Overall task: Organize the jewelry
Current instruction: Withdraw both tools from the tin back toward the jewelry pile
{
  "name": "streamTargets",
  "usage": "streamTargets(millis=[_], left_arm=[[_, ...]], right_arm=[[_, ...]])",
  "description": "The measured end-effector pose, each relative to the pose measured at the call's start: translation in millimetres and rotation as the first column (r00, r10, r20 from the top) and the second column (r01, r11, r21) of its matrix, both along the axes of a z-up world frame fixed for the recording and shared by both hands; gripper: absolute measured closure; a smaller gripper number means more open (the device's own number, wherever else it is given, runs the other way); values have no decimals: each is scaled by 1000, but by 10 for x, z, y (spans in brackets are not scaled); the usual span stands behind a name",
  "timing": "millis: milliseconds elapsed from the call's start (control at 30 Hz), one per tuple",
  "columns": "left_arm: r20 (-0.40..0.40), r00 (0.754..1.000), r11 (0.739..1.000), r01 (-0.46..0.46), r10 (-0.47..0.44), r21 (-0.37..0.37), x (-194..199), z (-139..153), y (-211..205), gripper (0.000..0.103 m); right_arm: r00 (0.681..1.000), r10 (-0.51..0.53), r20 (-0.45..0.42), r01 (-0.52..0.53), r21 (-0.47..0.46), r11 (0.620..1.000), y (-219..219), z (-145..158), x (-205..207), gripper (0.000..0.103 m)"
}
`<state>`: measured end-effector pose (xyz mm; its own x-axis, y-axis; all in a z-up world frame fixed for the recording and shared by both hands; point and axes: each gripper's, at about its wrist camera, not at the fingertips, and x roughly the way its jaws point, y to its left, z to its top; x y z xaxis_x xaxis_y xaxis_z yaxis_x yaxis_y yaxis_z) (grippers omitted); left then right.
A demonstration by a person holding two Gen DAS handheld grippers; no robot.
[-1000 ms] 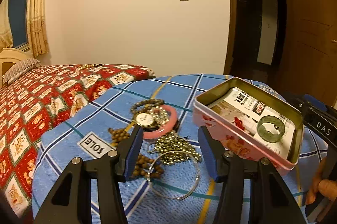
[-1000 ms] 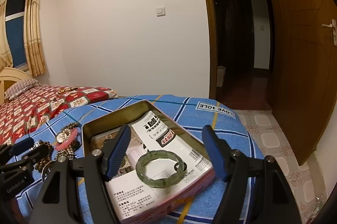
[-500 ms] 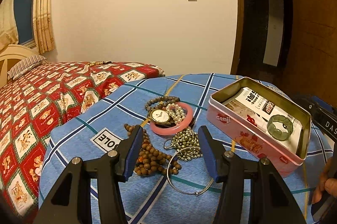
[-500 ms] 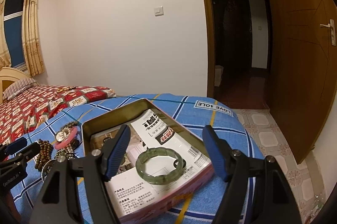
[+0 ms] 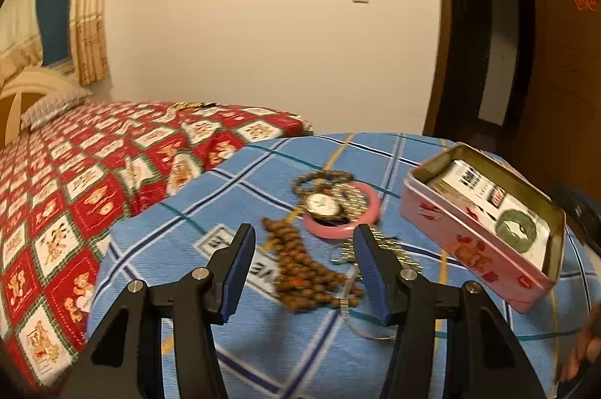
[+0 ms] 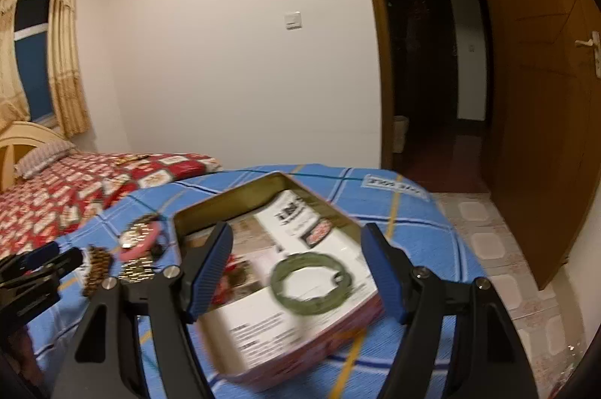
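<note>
While both grippers gape, the left gripper [image 5: 304, 245] has neared the beads [image 5: 300, 267].

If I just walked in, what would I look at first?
Probably the pink tin lying open on the blue checked cloth, with a green bangle resting on papers inside it. Beside the tin sits a jumble of jewelry: a pink bangle with a watch on it, and brown wooden beads in front. Behind it all, the bright red patterned bedspread catches the eye too.
</note>
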<state>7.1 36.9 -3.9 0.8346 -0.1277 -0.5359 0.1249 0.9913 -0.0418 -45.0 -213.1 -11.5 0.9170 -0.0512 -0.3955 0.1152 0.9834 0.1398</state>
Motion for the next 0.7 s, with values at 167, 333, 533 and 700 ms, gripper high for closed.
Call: streamTargets(millis=[167,333,533,700], left_arm=[[-43,993,983,-113,108,-145,78,-8,482,48],[-100,975,954,-217,200,-208,145,-79,777,48],[-169,960,933,-260,222,-249,199,-173,886,48],[-206,953,919,-275,221,-282,224,-234,960,48]], right_arm=[[995,100,3,-100,35,994,286,11,-85,29],[968,243,-57,-240,45,970,698,-32,-1,29],[903,381,-200,-378,55,924,1156,-173,235,24],[840,435,-325,-434,80,898,1391,-363,506,15]])
